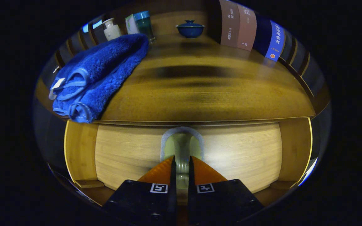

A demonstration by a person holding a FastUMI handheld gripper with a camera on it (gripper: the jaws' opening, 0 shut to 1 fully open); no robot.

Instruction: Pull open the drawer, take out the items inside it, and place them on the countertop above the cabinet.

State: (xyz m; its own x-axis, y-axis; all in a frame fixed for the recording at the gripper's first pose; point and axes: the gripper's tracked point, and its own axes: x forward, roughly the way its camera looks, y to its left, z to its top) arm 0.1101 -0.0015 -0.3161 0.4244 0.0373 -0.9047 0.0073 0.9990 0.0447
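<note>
Gripper view
Gripper: the hand-held gripper (pixel 181 161) points straight at the cabinet front, its two fingers drawn nearly together with only a narrow slot between them.
Grip: the fingers close on the pale, translucent arched drawer handle (pixel 181 147), one finger pressing each side of its upright bar; each finger block carries a small square black-and-white marker.
Drawer: the light bamboo drawer front (pixel 130 150) sits under the countertop edge, framed by darker bamboo side panels at 9 and 3 o'clock of the handle; whether it is pulled out at all cannot be told.
Countertop: the glossy brown-yellow wooden countertop (pixel 206 94) spreads at 12 o'clock beyond the fingers, with dark blurred reflections across it.
Towel: a folded, fluffy deep-blue towel (pixel 101 73) with a light-blue hem and a small white tag lies on the countertop at 10 o'clock, its folded end hanging over the front edge.
Bottles: a white pump bottle (pixel 112 29) stands behind the towel; just beside it a white carton (pixel 131 24) and a teal translucent cup-like container (pixel 144 23).
Bowl: a dark-blue lidded ceramic bowl (pixel 190 29) stands at 12 o'clock at the back of the countertop.
Books: upright books at 1 o'clock, two brown-red spines (pixel 238 26) and a blue spine (pixel 276 39), touching each other.
Writing: the spines bear printed characters, too small and bent to read surely.
</note>
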